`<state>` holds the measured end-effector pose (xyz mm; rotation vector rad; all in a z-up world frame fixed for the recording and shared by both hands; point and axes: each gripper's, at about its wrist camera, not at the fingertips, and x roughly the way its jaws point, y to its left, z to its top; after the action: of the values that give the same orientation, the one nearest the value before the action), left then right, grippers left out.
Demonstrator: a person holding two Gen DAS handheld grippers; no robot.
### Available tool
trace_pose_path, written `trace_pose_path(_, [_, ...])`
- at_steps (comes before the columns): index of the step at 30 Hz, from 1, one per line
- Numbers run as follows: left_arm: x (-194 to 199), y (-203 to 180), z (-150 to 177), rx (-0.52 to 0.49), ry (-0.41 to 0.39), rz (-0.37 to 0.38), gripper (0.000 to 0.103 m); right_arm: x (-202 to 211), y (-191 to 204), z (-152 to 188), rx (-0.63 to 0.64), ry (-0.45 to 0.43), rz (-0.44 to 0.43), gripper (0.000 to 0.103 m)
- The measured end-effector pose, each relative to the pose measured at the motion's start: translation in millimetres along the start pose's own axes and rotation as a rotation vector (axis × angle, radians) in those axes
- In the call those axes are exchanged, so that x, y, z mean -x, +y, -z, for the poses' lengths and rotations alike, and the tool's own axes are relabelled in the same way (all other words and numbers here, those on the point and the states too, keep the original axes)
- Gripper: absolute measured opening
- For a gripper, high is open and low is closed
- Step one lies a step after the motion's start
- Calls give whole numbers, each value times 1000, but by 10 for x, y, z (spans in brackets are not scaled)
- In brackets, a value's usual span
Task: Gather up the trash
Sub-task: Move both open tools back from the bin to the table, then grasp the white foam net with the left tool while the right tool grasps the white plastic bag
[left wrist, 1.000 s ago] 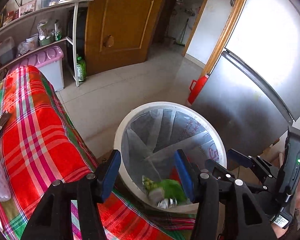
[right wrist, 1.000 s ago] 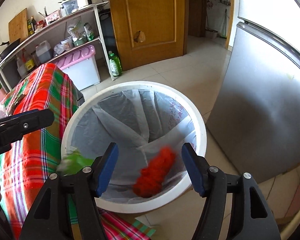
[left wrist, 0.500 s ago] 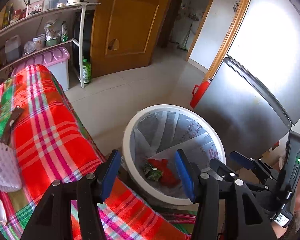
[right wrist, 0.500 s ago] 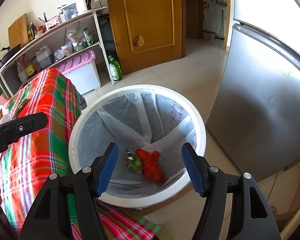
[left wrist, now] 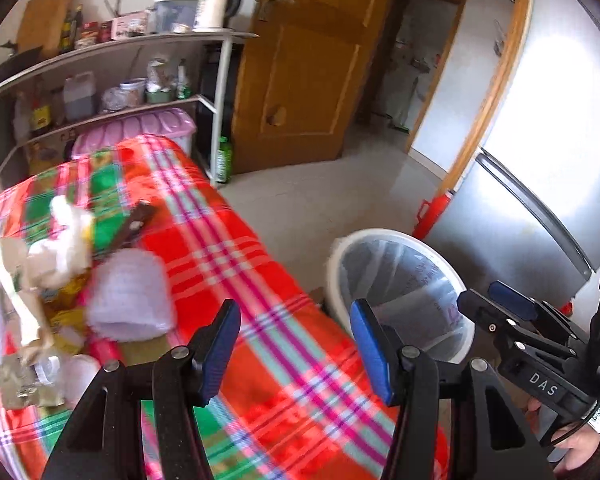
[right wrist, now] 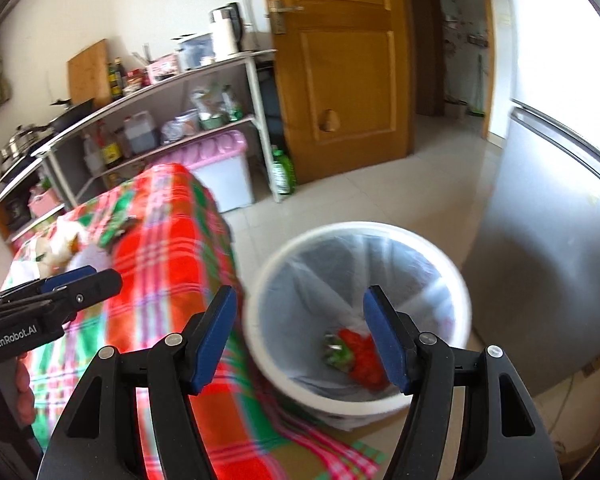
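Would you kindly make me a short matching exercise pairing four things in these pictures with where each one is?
Things:
1. red wrapper
2. green bottle
3. kettle
4. white foam net

Places:
A. top shelf of the rack
B. on the checked tablecloth
C. bottom of the lined bin
D. floor beside the wooden door

Pairs: 1-C, 2-D, 3-A, 4-B

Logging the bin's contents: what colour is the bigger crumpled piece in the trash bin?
Red, beside a green scrap; clearest in the right wrist view.
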<state>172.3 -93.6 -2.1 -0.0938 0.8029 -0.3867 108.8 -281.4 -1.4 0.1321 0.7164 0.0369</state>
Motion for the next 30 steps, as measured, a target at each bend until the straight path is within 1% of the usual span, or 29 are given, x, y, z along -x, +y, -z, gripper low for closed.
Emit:
trace_pose_path(4, [267,352,54,50,-37,-37,64,-96,301,-6,55,16,-43,66])
trace_pose_path(10, [626,907,125,127,-83,-122,65,-226,746,5,101,30,-121,66])
trace_pose_path(14, [797,1253,174,176,-94,-170,73,-349,992,-7,111,55,-177,66])
trace_pose_path(16, [886,1418,197,195,-105,-207,74,-421,1109,-31,116,67,-206,66])
trace_pose_path(19, [979,1678,248,222,-107,-240,77,-530,1277,-72,121,91,-257,66])
trace_pose_path(22, [1043,1949,289,280,-104,-264,77,-622,1431,-111,138,99,-281,66])
trace_pose_path(26, [1060,2171,336,316,-102,-268,81,-756,1583,-148,147,122,-320,66])
trace_pose_path(28, [1031,2282,347,344,-88,-283,81,-831,1644,-170,147,134,-326,66])
trace_pose_path(30, [1018,2349,345,359,-93,-271,82,-910,1684,-193,148,148,-324,66])
